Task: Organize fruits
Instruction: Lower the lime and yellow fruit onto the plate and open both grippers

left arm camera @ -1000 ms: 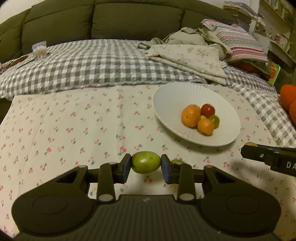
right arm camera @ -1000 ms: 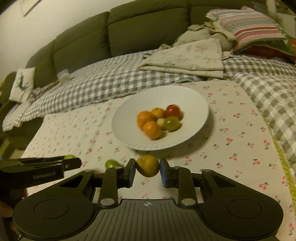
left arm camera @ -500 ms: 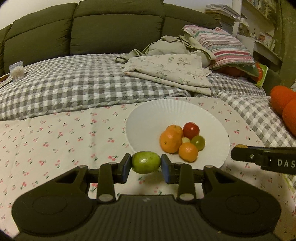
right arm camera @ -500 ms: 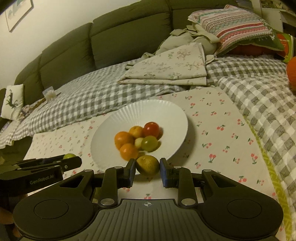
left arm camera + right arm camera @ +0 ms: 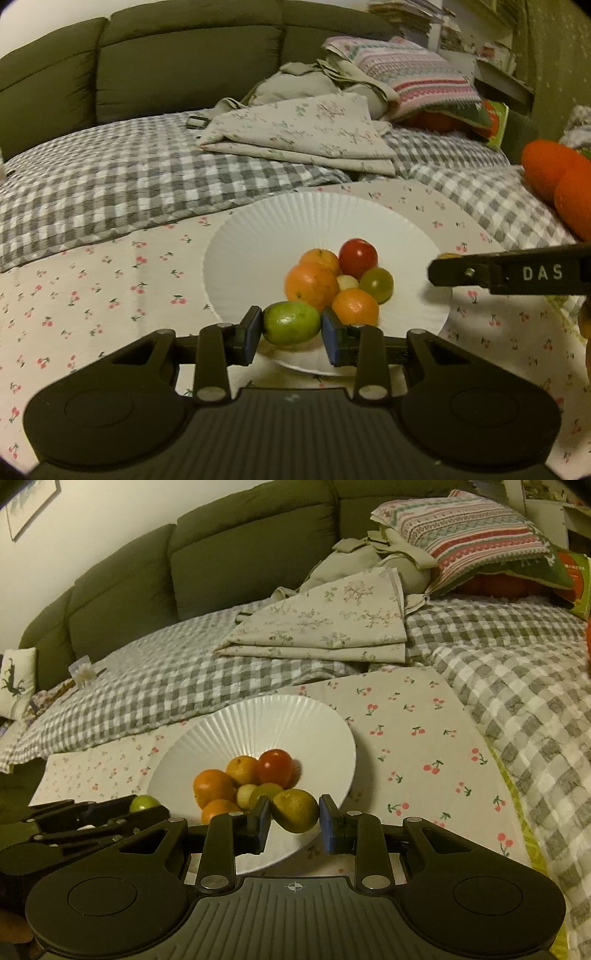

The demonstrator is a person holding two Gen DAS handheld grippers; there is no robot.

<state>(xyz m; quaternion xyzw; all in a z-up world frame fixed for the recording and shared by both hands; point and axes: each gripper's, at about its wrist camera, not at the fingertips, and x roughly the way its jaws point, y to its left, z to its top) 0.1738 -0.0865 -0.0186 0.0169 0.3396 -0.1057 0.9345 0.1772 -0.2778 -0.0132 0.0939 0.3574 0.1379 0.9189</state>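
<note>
At lower centre, the left gripper (image 5: 291, 329) clamps a green fruit (image 5: 291, 322) over the white plate's (image 5: 280, 229) near rim. The right gripper (image 5: 294, 819) pinches a yellow-green fruit (image 5: 295, 810) (also lower centre) beside the piled fruits (image 5: 240, 779).

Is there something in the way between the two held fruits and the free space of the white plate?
Nothing visible blocks them. The green fruit and the yellow-green fruit hang at the near rim of the white plate. Only the fruit pile fills its middle.
</note>
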